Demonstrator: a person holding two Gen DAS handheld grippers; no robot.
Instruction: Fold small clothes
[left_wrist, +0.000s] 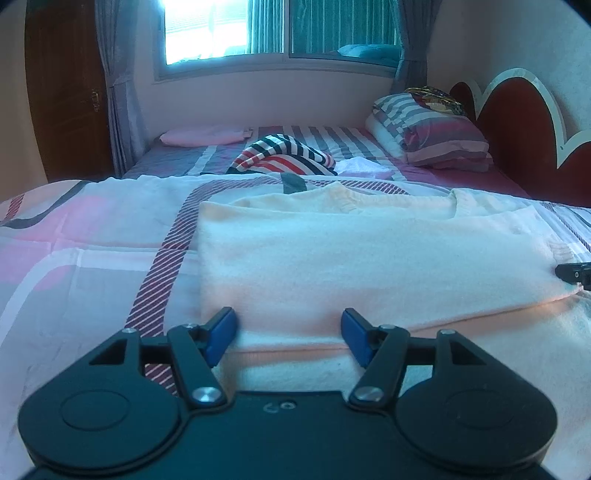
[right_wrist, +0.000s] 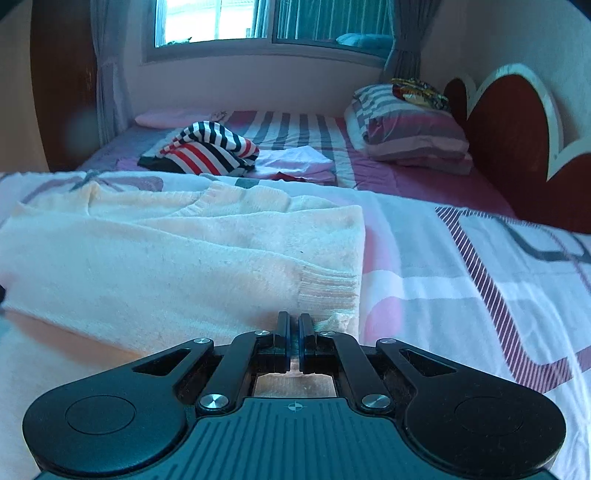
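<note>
A cream knit sweater (left_wrist: 369, 258) lies flat on the bedspread (left_wrist: 92, 240) near the bed's front edge, its long axis running side to side and its ribbed neckline toward the window (left_wrist: 280, 29). A folded-over layer covers the body, its fold line running across the front.

The left gripper (left_wrist: 288, 334) has its blue pads well apart, straddling the sweater's near fold edge without pinching it. The right gripper (right_wrist: 293, 325) has its jaws together at the sweater's right front corner, beside the ribbed cuff (right_wrist: 328, 288); whether cloth is caught between them cannot be told.

Only the left view shows the other gripper's black tip at the sweater's right edge. The right view shows more plainly the folded white cloth (right_wrist: 295, 160) beside the striped garment (right_wrist: 207, 149) and the pillows (right_wrist: 406, 129) at the headboard (right_wrist: 517, 147).
</note>
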